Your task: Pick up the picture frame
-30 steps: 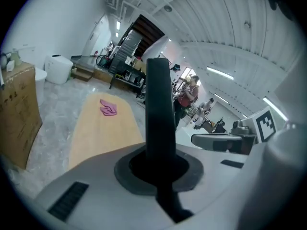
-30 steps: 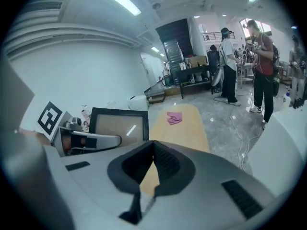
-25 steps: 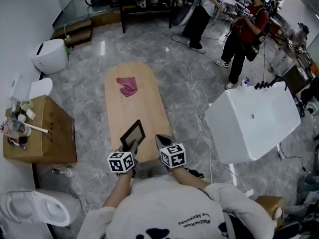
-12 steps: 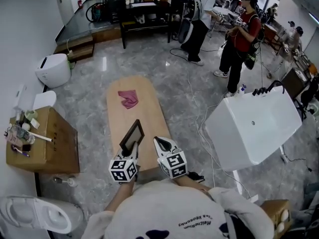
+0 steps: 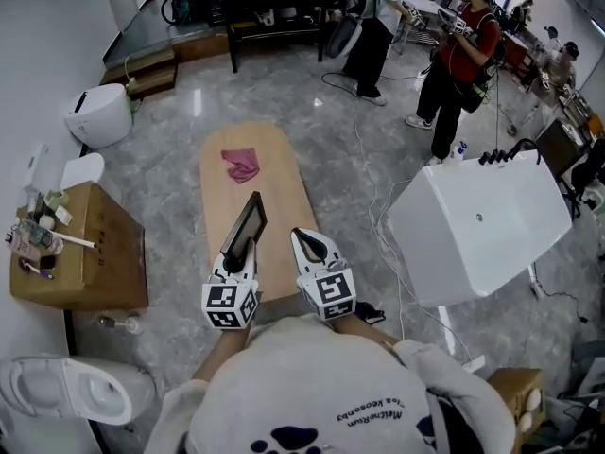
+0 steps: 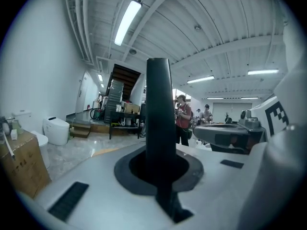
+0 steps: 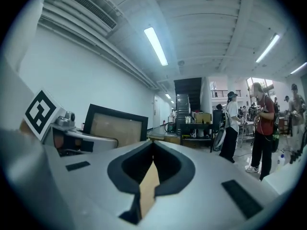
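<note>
The picture frame [image 5: 244,230], black-edged with a pale panel, hangs above the near end of the wooden table [image 5: 255,173], standing nearly on edge. My left gripper [image 5: 233,261] is shut on its lower edge. In the left gripper view the frame [image 6: 158,109] rises as a dark upright bar from between the jaws of the left gripper [image 6: 159,176]. My right gripper [image 5: 304,241] hovers just to the right of it, shut with nothing held. From the right gripper view [image 7: 152,164] the frame's face [image 7: 117,126] shows at the left.
A pink cloth [image 5: 241,165] lies at the table's far end. A big white tub [image 5: 477,225] stands to the right, a cardboard box [image 5: 80,249] with small items to the left, and toilets [image 5: 95,116] beyond. People [image 5: 454,55] stand at the back.
Both grippers have risen together. The frame came up with the left gripper and rolled from lying tilted to standing almost on edge.
</note>
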`<control>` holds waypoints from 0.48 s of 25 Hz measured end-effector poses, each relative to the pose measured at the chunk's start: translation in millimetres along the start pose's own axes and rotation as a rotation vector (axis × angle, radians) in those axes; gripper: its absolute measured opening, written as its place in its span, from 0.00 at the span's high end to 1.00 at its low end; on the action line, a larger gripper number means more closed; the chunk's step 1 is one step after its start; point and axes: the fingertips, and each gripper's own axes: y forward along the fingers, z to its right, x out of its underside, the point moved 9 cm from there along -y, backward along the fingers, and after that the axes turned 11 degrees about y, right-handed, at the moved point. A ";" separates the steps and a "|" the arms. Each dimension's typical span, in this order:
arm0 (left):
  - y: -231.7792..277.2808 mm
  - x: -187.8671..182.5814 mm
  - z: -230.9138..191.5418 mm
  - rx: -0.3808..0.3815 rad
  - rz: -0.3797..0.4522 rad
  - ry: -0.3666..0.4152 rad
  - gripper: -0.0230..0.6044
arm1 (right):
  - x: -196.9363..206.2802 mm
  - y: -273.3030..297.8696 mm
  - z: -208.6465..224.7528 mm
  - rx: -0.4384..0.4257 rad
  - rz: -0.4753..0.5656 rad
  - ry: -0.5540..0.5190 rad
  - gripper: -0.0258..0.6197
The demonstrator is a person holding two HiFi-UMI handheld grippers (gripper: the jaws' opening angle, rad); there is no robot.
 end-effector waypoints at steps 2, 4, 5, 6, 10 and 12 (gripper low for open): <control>-1.2 -6.9 0.0 -0.011 0.019 0.016 0.94 | -7.3 0.8 -1.3 -0.002 0.027 -0.023 0.95; -2.5 -13.7 1.5 -0.025 0.034 0.036 0.94 | -14.8 0.7 -3.1 -0.008 0.047 -0.047 0.95; -3.4 -16.7 2.7 -0.032 0.039 0.046 0.94 | -17.8 0.1 -4.3 -0.012 0.054 -0.057 0.95; -4.3 -19.1 3.5 -0.040 0.042 0.056 0.94 | -19.8 -0.3 -5.4 -0.015 0.060 -0.064 0.95; -7.9 -21.0 2.7 -0.065 0.047 0.072 0.94 | -19.5 1.7 -7.7 -0.020 0.064 -0.058 0.95; -9.3 -20.6 3.1 -0.070 0.045 0.075 0.94 | -19.0 1.6 -7.9 -0.027 0.066 -0.055 0.95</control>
